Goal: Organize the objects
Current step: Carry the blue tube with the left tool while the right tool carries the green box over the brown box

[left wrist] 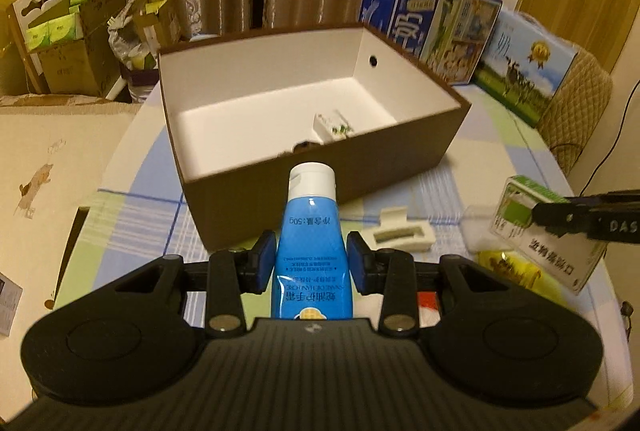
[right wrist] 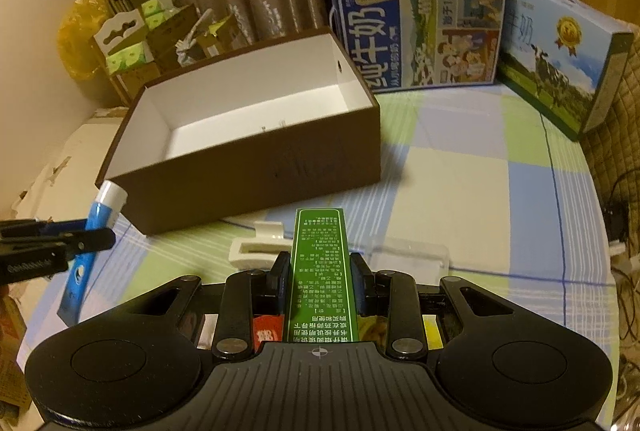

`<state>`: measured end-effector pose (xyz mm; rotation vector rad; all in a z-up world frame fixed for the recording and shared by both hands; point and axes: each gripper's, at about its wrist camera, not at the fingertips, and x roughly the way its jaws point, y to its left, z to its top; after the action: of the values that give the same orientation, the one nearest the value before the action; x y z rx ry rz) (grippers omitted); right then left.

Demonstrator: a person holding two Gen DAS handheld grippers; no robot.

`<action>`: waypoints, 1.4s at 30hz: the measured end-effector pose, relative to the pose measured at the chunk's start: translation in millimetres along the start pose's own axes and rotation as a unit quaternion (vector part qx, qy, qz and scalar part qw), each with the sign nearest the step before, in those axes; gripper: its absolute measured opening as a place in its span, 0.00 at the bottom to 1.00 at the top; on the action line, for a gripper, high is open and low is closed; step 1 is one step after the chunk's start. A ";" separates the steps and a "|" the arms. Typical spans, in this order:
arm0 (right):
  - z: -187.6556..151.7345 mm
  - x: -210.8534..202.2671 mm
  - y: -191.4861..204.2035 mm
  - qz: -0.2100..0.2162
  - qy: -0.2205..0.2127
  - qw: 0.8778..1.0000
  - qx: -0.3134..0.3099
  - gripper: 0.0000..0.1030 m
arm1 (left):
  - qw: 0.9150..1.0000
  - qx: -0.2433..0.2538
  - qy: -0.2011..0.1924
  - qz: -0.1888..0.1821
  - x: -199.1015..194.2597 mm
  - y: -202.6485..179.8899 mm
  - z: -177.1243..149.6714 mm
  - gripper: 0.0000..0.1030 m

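The brown box (left wrist: 320, 187), open-topped and white inside, sits on the checked counter (left wrist: 152, 199) in the middle of both views, and it is where the loose things appear to be going. It is nearly empty: in the left wrist view only a small white carton (left wrist: 334, 125) and a dark object beside it, too hidden to name, lie against the near wall.

Two more items are off the counter and held in front of the box. The left gripper (left wrist: 311, 265) has its fingers closed on a blue tube (left wrist: 310, 243) with a white cap, the cap pointing at the box's near wall at centre frame. The right gripper (right wrist: 320, 281) has its fingers clamped on a green medicine box (right wrist: 320, 271), held lengthwise just short of the box.

Still left on the counter near the box are a white hair clip (right wrist: 260, 249) and a clear plastic case (right wrist: 408, 255), both in the lower middle of the right wrist view. Yellow and red packets show under the grippers, partly hidden.

My judgement: the sorting is at an early stage, with two objects in, two in transit, and several more to collect.
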<state>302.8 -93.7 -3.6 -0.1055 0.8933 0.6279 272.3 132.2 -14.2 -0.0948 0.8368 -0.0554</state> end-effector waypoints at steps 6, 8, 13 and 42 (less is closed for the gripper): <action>16.3 1.2 1.0 0.007 -0.013 1.000 -0.013 0.27 | 1.000 -0.004 -0.003 0.011 -1.3 0.7 21.5 0.32; 22.7 2.5 1.6 0.009 -0.018 1.000 -0.018 0.27 | 1.000 -0.005 -0.006 0.016 -0.9 1.3 29.2 0.32; 43.1 7.0 3.2 0.017 -0.032 0.999 -0.030 0.27 | 0.999 -0.002 -0.024 0.024 -0.9 3.0 49.6 0.32; 158.8 72.1 19.4 0.061 -0.077 0.994 -0.049 0.26 | 0.998 0.014 -0.052 0.035 50.7 17.4 134.5 0.32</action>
<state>435.7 9.7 46.0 -0.0887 0.7241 0.7838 406.4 153.4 36.2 -0.0420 0.7346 0.0037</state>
